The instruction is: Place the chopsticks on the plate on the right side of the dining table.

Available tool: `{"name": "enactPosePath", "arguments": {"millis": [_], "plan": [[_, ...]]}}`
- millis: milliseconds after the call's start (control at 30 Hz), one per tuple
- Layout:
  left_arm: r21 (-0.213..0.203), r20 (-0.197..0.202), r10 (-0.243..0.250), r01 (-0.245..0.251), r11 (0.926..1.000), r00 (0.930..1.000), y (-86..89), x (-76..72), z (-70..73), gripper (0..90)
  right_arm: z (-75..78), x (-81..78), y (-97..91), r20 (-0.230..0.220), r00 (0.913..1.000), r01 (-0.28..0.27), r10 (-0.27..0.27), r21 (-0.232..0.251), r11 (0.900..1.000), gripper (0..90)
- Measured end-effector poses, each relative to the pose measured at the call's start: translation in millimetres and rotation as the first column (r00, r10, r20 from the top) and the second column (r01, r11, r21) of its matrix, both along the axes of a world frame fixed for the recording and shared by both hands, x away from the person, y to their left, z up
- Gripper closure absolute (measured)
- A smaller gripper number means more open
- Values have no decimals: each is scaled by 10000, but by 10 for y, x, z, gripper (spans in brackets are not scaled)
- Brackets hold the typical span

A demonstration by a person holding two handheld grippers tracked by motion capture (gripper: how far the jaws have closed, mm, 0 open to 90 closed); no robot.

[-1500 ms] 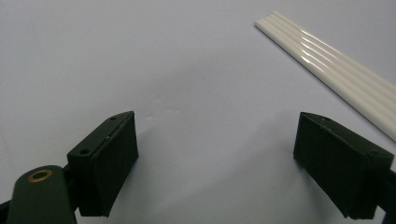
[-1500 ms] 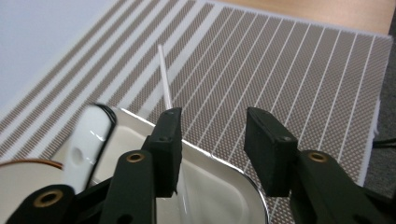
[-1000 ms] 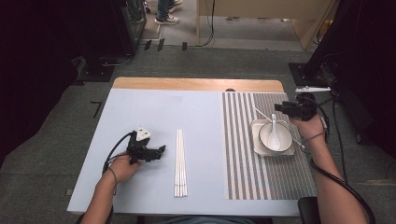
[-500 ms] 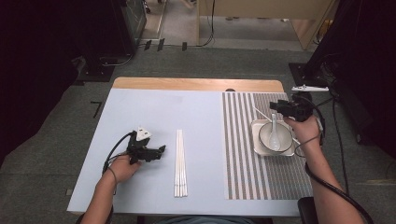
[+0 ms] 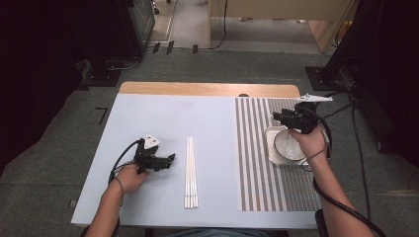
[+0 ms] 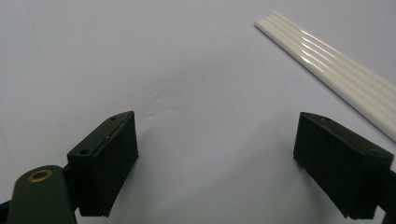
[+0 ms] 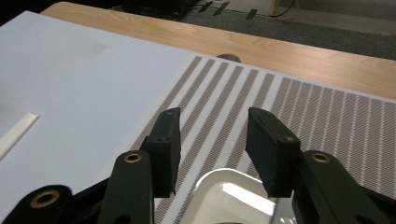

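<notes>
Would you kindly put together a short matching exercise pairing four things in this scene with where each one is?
Things:
1. left gripper
2. right gripper
3. white sticks
4. white bowl

Places:
A. in the white tray on the striped mat
B. lying side by side on the plain blue surface, near the middle
C. above the bowl, jaws open, holding nothing
D. low over the plain blue surface, jaws wide open, beside the sticks

Pairs: 1-D, 2-C, 3-B, 4-A
</notes>
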State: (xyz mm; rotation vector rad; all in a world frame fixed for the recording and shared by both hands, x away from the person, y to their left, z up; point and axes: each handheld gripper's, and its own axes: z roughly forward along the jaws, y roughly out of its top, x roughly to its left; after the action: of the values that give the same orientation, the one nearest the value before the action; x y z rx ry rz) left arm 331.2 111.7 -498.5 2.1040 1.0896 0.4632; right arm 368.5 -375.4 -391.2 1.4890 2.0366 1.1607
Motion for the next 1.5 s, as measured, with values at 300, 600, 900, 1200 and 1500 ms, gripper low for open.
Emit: {"name": "enactPosePath", "arguments": {"millis": [300, 600, 900, 1200, 1500], "plan": [[-4, -7, 0, 0, 10000, 10000, 0, 1, 0, 135, -35, -63, 301, 30, 9998, -219, 219, -82, 9997, 532], [-6, -7, -1, 1, 10000, 10000, 1, 1, 0, 135, -117, -116, 528, -45, 9982, -604, 604, -164, 9980, 524], [-21, -8, -2, 2, 10000, 10000, 1, 1, 0, 135, -167, -156, 749, -38, 9956, -932, 931, -99, 9956, 503], [-28, 0, 13, -13, 10000, 10000, -1, 1, -1, 135, -242, -207, 904, -135, 9943, -1056, 1057, 26, 9944, 496], [-29, 2, 15, -15, 10000, 10000, -1, 0, -1, 135, -300, -279, 1133, -188, 9917, -1277, 1275, -71, 9918, 482]]}}
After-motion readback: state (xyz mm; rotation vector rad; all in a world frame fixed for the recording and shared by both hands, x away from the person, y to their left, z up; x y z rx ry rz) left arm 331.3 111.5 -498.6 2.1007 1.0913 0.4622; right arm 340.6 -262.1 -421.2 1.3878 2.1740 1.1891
